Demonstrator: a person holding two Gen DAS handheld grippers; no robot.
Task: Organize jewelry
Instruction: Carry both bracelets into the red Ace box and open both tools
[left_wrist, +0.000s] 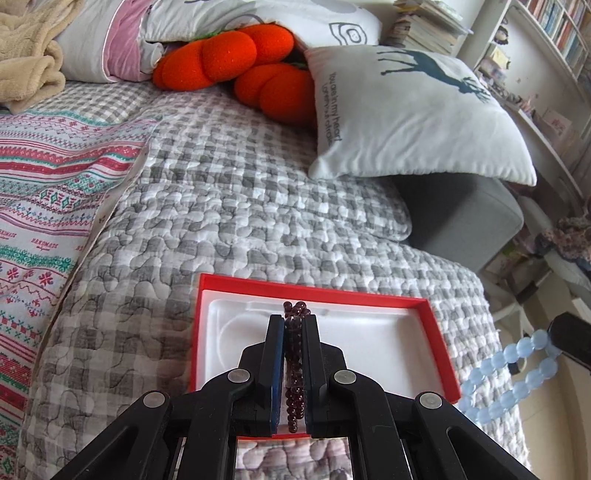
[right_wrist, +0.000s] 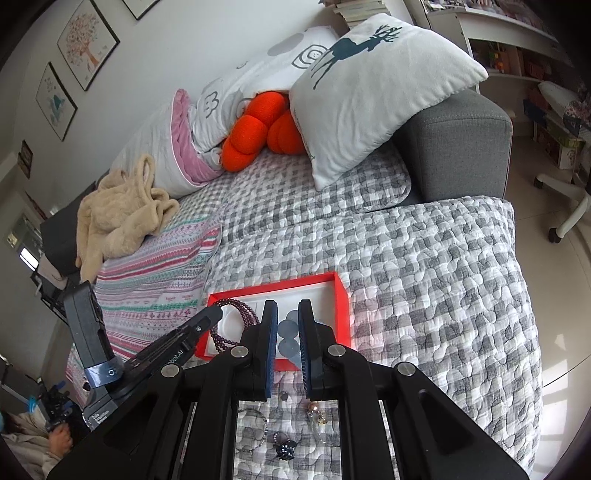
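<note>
My left gripper (left_wrist: 293, 321) holds its fingers clamped on the dark red bead strand (left_wrist: 294, 354), above the white insert of the red box (left_wrist: 314, 290) on the quilted bed (left_wrist: 229, 206). My right gripper (right_wrist: 287, 308) holds the pale blue bead strand (right_wrist: 290, 334), fingers clamped on it, over the same box.

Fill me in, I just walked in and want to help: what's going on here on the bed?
A person is sorting jewelry into a red box on the quilted bedspread. The left hand-held gripper is shut on a dark garnet bead bracelet above the box's white insert. The right hand-held gripper holds a pale blue bead bracelet beside the box. A few smaller pieces lie loose on the bedspread, not yet boxed.
</note>
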